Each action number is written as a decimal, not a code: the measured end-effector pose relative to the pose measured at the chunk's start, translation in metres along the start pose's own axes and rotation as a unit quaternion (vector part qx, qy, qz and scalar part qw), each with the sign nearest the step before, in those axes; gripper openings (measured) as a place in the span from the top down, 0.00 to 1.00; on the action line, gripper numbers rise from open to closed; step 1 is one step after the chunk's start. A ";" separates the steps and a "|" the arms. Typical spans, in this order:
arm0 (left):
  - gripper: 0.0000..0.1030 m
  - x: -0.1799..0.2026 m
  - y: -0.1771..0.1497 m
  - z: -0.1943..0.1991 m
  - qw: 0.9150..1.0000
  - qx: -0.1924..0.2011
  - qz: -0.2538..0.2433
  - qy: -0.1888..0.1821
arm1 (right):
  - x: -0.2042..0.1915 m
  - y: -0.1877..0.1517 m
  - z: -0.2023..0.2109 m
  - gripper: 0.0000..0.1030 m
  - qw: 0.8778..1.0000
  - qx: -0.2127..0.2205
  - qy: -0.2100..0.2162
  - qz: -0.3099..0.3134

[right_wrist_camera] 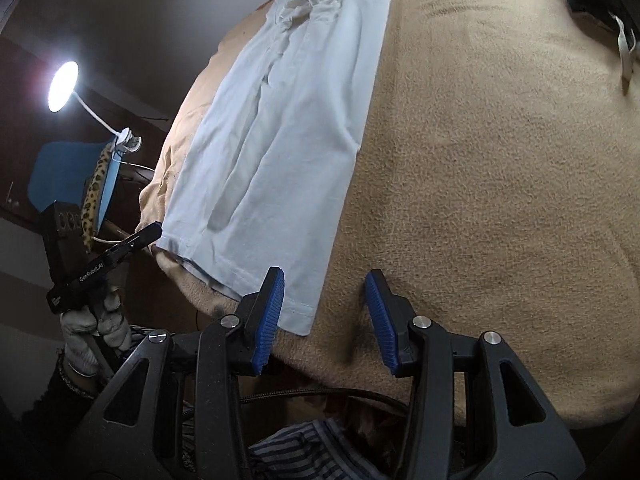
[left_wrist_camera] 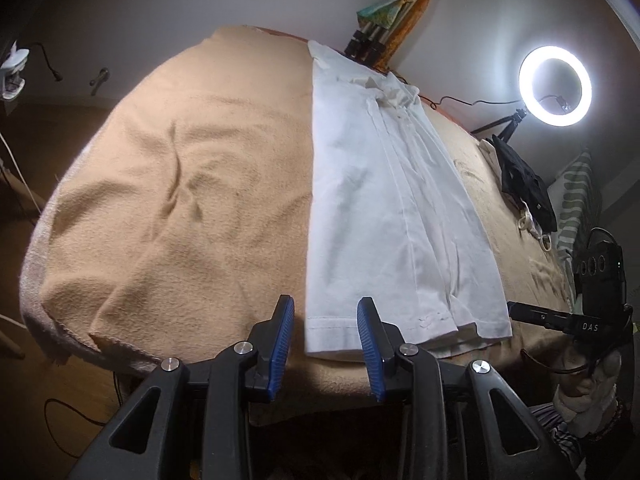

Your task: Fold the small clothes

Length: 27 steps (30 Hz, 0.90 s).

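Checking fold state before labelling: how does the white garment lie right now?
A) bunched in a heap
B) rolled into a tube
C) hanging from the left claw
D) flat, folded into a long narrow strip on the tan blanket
D: the white garment lies flat as a long strip with lengthwise folds on the tan blanket; neither claw holds it.

White shirt (left_wrist_camera: 380,200) on a tan blanket (left_wrist_camera: 180,200); black garment (left_wrist_camera: 524,184) at the blanket's edge; grippers black with blue ridged pads (right_wrist_camera: 268,320); leopard-print cloth (right_wrist_camera: 94,196) against a blue chair (right_wrist_camera: 64,172); white gloves (right_wrist_camera: 84,328).
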<state>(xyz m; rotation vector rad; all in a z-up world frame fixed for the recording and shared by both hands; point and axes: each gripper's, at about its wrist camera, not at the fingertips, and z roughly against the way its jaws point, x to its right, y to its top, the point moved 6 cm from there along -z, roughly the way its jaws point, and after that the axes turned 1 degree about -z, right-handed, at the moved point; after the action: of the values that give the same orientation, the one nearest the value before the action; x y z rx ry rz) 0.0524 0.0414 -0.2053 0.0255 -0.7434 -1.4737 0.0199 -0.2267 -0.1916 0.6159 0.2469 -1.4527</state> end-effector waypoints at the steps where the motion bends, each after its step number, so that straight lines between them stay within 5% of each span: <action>1: 0.74 -0.001 -0.001 -0.002 1.000 -0.005 0.003 -0.004 | -0.001 -0.002 0.000 0.56 1.000 0.000 0.008 0.000; 6: 0.86 -0.004 -0.001 -0.007 1.000 -0.013 0.012 -0.011 | -0.011 -0.007 -0.004 0.56 0.999 -0.001 0.031 0.008; 8: 0.97 -0.005 -0.001 -0.007 1.000 -0.012 0.011 -0.009 | -0.014 -0.009 -0.007 0.72 0.999 -0.008 0.047 0.005; 11: 1.00 -0.002 -0.002 -0.007 1.000 -0.007 0.001 -0.005 | -0.014 -0.014 -0.014 0.91 0.998 -0.022 0.052 0.008; 18: 1.00 0.000 -0.002 0.014 1.000 0.017 0.002 -0.015 | -0.020 -0.017 0.007 0.95 0.996 -0.001 0.094 -0.006; 27: 1.00 -0.008 -0.005 0.005 1.000 0.006 0.009 -0.005 | -0.007 -0.018 -0.011 0.95 0.997 -0.021 0.069 -0.006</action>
<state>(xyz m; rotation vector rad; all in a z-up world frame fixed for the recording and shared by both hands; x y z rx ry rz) 0.0466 0.0505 -0.2067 0.0198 -0.7589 -1.4531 0.0034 -0.2150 -0.2010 0.6832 0.3886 -1.4137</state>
